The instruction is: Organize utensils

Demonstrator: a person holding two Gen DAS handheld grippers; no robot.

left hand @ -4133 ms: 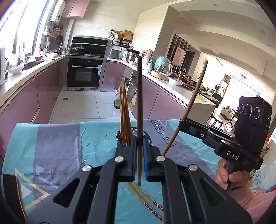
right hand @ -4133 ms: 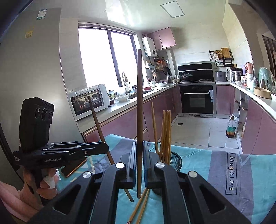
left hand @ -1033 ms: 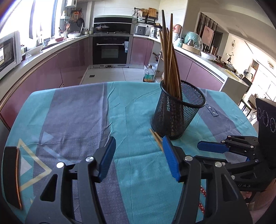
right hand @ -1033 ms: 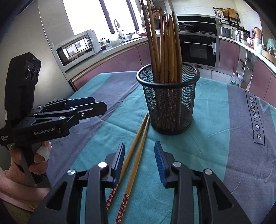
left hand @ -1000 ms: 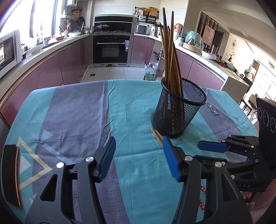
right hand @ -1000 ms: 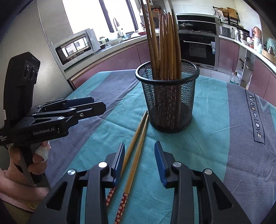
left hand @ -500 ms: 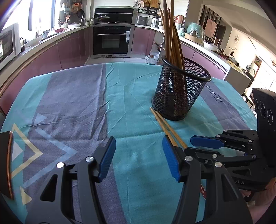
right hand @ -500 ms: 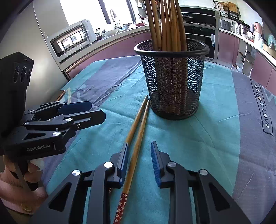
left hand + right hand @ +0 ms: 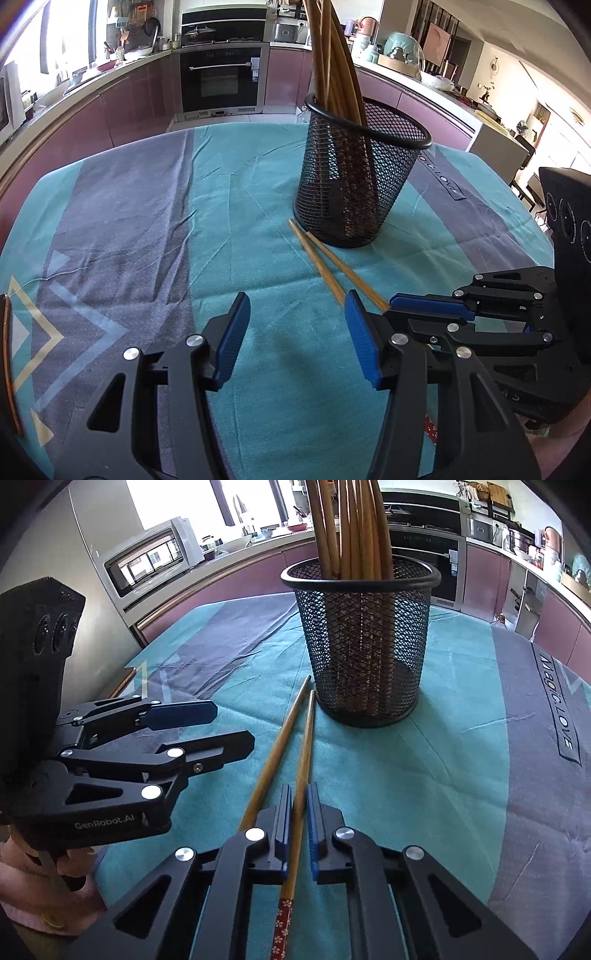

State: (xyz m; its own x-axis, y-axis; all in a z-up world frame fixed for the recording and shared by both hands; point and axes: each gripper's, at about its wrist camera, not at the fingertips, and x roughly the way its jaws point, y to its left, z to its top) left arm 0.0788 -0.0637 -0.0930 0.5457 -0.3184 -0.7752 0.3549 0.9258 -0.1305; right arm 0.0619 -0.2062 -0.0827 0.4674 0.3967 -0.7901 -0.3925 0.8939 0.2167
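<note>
Right tool pinches one chopstick beside the mesh cup

The right tool (image 9: 296,819) is clenched on the right chopstick (image 9: 305,746), which lies flat on the bench cloth (image 9: 424,775); its red flowered end sits under the tool. The left chopstick (image 9: 275,753) lies just beside it, its near end hidden. The left tool (image 9: 295,334) is spread wide and holds nothing. The black mesh cup (image 9: 364,646) stands upright, full of chopsticks (image 9: 351,528) whose tops are cut off.
</note>
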